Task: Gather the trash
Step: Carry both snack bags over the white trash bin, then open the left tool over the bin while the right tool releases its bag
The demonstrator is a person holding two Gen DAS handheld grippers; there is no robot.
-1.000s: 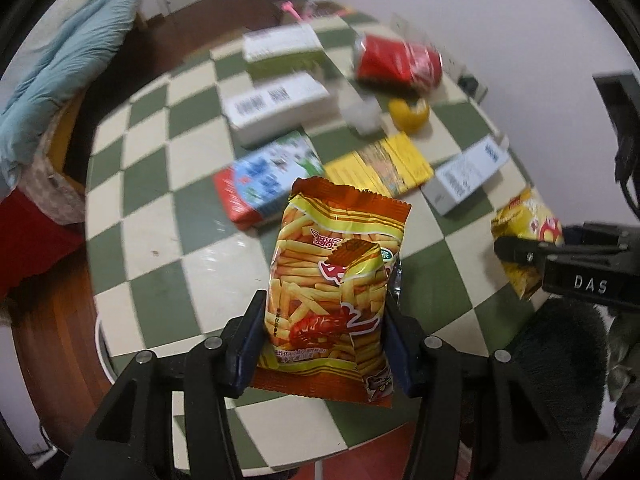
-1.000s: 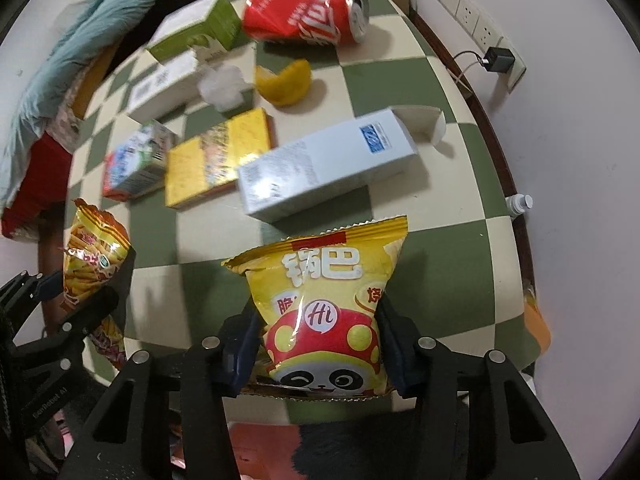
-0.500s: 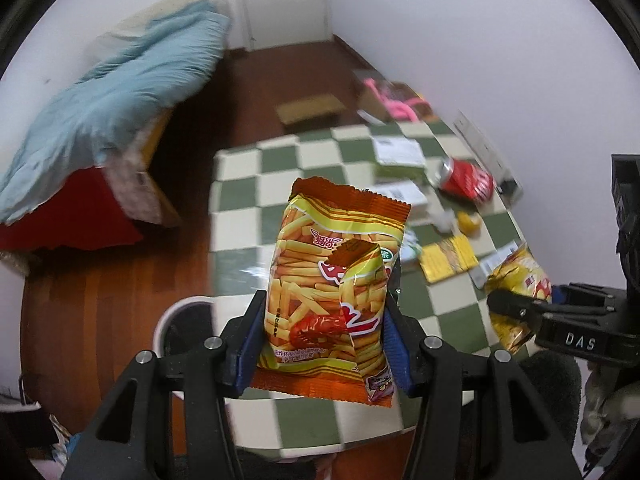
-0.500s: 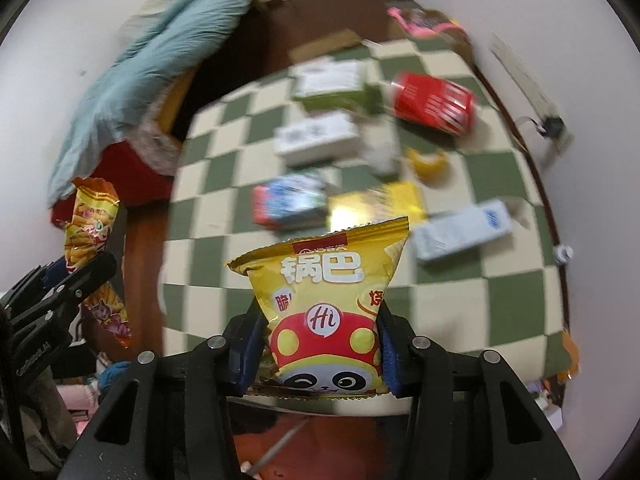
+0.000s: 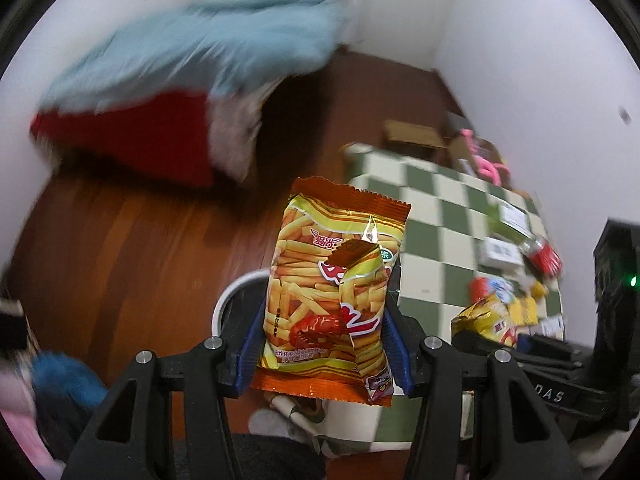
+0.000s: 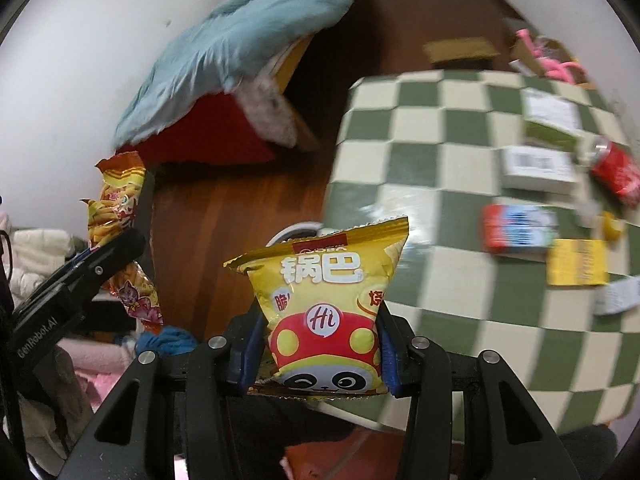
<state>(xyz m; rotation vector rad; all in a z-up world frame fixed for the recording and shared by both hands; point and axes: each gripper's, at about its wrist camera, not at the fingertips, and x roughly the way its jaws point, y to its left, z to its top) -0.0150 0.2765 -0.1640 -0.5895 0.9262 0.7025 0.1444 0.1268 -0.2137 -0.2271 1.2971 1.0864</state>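
Your left gripper (image 5: 324, 350) clamps the orange fries snack bag (image 5: 334, 288) upright, off the table's left edge | white bin rim (image 5: 236, 288) shows behind it (mostly hidden) | your right gripper (image 6: 320, 354) grips the yellow panda snack bag (image 6: 324, 308) upright | checkered table (image 6: 432, 168) to the right carries boxes and a red can (image 6: 614, 168).

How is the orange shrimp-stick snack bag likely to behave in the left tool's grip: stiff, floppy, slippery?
The orange foil snack bag printed with shrimp sticks probably weighs little: it stands upright between the left tool's blue pads with no sag. Its glossy film may slip. A torn flap near its middle suggests it is opened, so it could crumple easily.
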